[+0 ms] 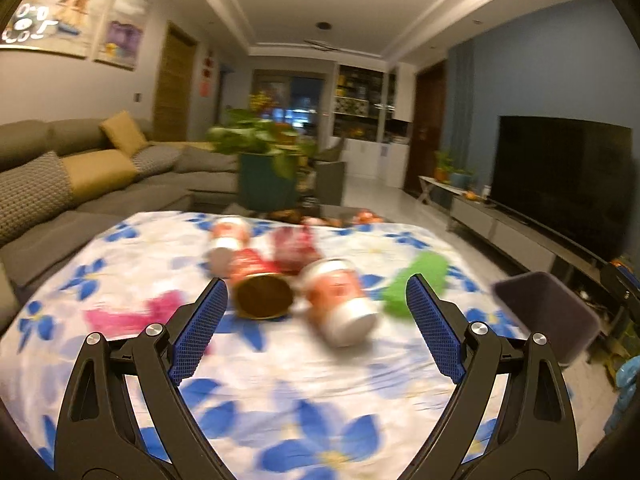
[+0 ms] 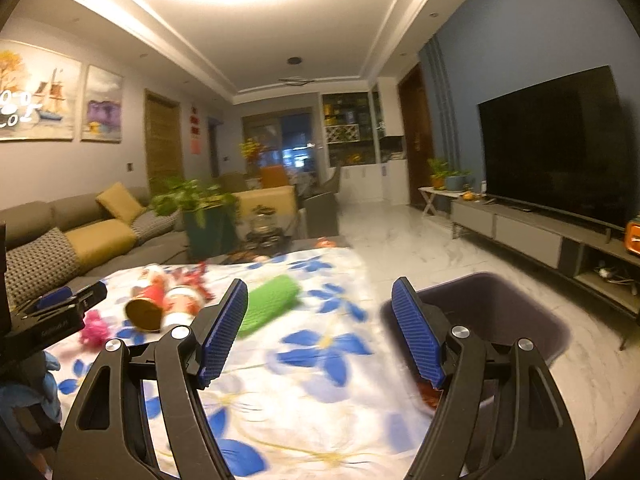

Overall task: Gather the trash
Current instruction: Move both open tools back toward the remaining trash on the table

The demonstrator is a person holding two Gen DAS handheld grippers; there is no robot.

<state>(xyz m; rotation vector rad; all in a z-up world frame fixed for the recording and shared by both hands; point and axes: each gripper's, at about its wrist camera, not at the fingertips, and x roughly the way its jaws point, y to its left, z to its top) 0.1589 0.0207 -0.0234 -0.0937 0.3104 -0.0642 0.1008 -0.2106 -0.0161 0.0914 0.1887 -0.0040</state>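
Sofa [image 1: 60, 184] beyond cans [image 1: 264, 284], bin [image 2: 500, 316]

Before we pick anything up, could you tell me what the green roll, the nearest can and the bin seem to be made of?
Green roll: looks soft, perhaps foam or cloth, with a matte, slightly textured surface; blur leaves this open.
Nearest can: probably metal, judging by its pale, shiny end below a red and white printed label.
Bin: likely moulded plastic, with smooth, dull purple walls and rounded corners.
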